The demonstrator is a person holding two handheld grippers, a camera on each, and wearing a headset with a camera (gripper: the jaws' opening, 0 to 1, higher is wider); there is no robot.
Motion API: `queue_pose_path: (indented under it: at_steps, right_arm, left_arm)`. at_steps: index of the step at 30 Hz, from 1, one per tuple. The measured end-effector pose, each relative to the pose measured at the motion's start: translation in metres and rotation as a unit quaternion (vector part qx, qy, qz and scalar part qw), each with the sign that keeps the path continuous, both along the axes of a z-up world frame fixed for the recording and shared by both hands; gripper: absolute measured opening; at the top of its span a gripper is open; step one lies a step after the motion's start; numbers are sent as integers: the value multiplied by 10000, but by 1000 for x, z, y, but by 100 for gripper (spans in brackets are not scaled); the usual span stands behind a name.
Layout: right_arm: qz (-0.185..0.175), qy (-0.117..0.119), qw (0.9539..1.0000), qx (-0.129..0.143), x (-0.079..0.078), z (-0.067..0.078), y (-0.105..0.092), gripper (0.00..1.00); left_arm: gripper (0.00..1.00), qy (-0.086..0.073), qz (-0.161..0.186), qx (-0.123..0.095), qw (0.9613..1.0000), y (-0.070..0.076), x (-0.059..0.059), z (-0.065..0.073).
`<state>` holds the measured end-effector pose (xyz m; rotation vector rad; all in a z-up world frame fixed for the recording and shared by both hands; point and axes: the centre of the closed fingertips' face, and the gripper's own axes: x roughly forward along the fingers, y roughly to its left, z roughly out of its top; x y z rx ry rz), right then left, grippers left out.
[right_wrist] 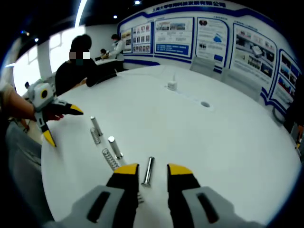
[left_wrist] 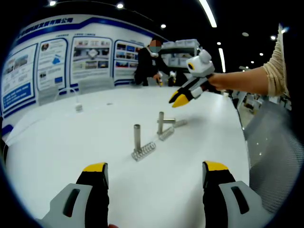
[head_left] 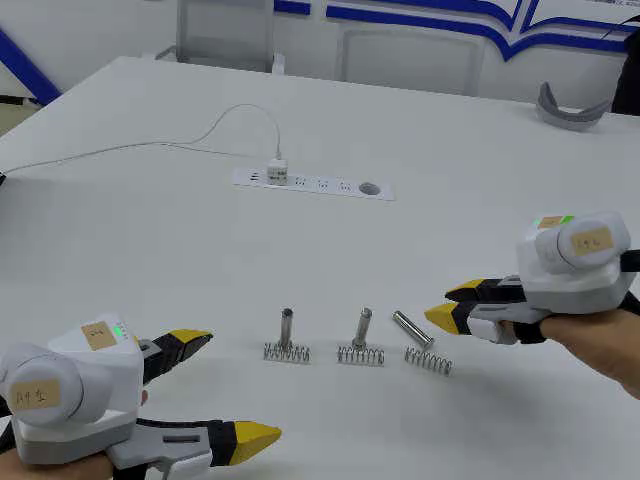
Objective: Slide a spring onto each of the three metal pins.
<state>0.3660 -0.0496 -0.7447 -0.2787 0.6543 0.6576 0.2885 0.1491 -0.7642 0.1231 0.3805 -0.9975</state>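
Left tongs point(head_left: 238, 386) wide open, right tongs point(head_left: 442, 304) narrowly parted, both empty. Best to pinch fallen silver metal pin point(head_left: 411, 328) near one end (avoid coiled steel spring point(head_left: 428, 361) beside it).

You're in an office/showroom-type rm. Ref pts: large white meeting table point(head_left: 150, 250) w/ power strip point(head_left: 313, 184), centre of head view; office chair point(head_left: 224, 32) at top edge. Blue-and-white info boards point(right_wrist: 209, 33) line the wall, upper right of right gripper view. Ceiling strip lights point(left_wrist: 207, 13), top of left gripper view.
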Motion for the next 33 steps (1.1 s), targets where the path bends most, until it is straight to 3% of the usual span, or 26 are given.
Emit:
queue_pose_path:
  at_steps: [5,16,33]
  right_arm:
    - [-58,131,9998,-139,10,-6,5,21]
    - [-32,613,9973,-404,16,-32,20,17]
    - [-125,1027,9920,-718,24,-55,21,12]
  left_arm:
    - [82,6,-10,-3,10000,-1,-1,0]
    - [82,27,-22,-15,10000,-2,-2,0]
    - [82,62,30,-52,10000,-1,-1,-3]
